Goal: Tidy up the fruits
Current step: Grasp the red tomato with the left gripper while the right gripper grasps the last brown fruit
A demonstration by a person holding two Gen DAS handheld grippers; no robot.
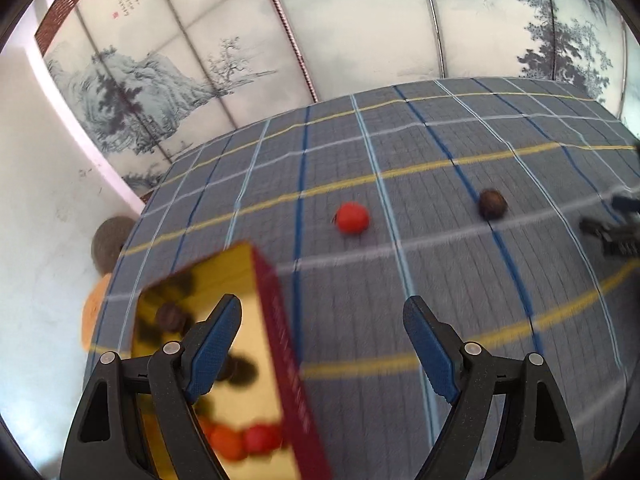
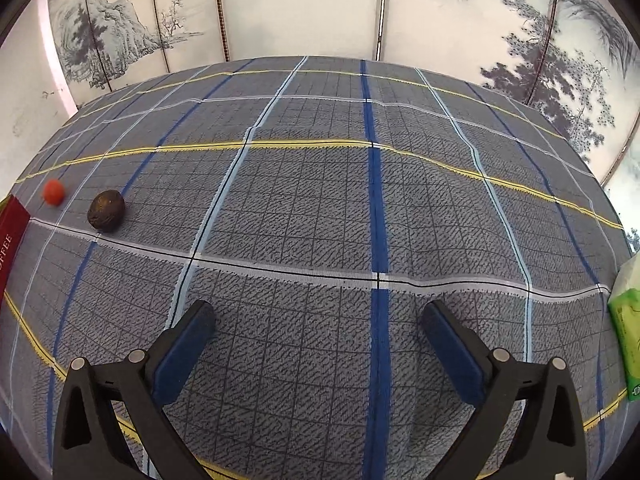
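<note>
Left gripper above plaid tablecloth, fingers spread wide, nothing between them. Left view motion-blurred

Box at 7 o'clock in left view: gold inside, dark red outer wall, partly behind the left finger. Inside: dark round fruits toward the far end, red-orange fruits at the near end. Exact count unclear from blur

Loose on cloth, left view: red fruit at 12 o'clock from the gripper, well ahead of the fingertips. Brown fruit at 1 o'clock, apart from the red one. Both outside the box

Right gripper over bare cloth, fingers wide apart, empty. Also visible at 3 o'clock edge of left view, blurred

Right view: brown fruit at 10 o'clock, wrinkled skin, resting on cloth; red fruit just beyond it, further left, not touching. Dark red box wall with white lettering at 9 o'clock edge, near both fruits

Green tissue pack at 3 o'clock edge of right view, well apart from the fruits

Ink-landscape screen panels behind table's far edge. Beyond table's left edge in left view: brownish round shape and orange patch, too blurred to identify
</note>
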